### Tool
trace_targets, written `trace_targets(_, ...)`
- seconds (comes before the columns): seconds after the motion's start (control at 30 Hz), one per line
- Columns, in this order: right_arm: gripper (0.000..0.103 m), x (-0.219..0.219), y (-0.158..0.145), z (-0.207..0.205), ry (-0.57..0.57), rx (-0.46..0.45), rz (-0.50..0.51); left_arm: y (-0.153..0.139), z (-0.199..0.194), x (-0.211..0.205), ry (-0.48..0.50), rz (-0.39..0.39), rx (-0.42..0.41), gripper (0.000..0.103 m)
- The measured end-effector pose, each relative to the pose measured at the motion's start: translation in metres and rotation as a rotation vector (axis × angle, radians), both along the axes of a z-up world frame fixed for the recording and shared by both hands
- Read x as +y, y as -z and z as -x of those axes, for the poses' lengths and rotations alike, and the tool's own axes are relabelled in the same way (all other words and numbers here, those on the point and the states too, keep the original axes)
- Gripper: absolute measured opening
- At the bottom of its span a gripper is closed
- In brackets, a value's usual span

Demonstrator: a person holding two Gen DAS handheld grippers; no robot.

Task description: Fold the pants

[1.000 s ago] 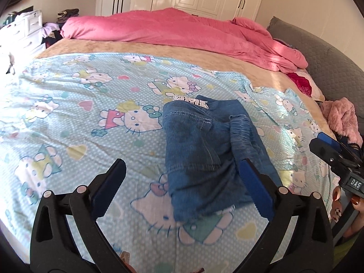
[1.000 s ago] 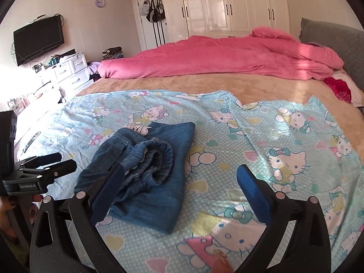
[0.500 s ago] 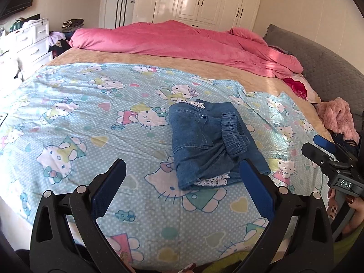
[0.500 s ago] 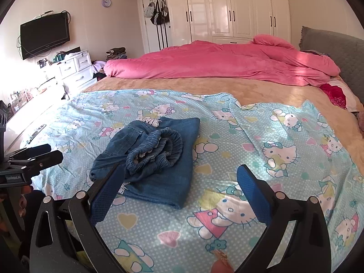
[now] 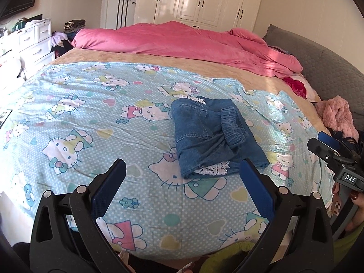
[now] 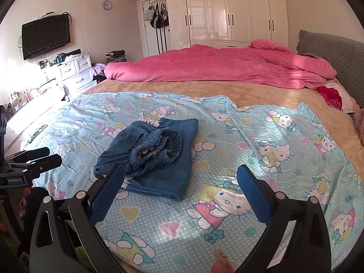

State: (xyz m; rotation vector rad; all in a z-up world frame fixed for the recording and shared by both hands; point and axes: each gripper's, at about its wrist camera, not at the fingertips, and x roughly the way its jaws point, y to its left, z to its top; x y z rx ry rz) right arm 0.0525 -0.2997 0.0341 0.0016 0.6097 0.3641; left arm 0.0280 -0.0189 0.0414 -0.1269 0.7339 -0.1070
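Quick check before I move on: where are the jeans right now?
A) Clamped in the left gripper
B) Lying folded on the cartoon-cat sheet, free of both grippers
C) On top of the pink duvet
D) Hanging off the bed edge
B: the folded jeans lie on the cartoon-cat sheet, while the left gripper and right gripper are both open and holding nothing.

Both claws, left (image 5: pixel 182 177) and right (image 6: pixel 180 184), hang spread wide apart with nothing between their blue pads.
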Motion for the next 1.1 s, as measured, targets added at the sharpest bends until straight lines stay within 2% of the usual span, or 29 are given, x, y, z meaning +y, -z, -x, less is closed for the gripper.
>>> trace_targets(0.27,0.099,0.001,0.014,0.003,-0.005,0.039,0.008,0.008,0.004,-0.006,0.008,0.0,0.016,0.094)
trace_targets(0.73,0.099,0.003,0.05,0.002,0.006,0.143,0.027,0.044,0.003,-0.014,0.018,-0.007,0.107,0.094)
trace_targets(1.1,0.099,0.004,0.051,0.001,0.003,0.15,0.025,0.043,0.003,-0.014,0.014,-0.01,0.112,0.094)
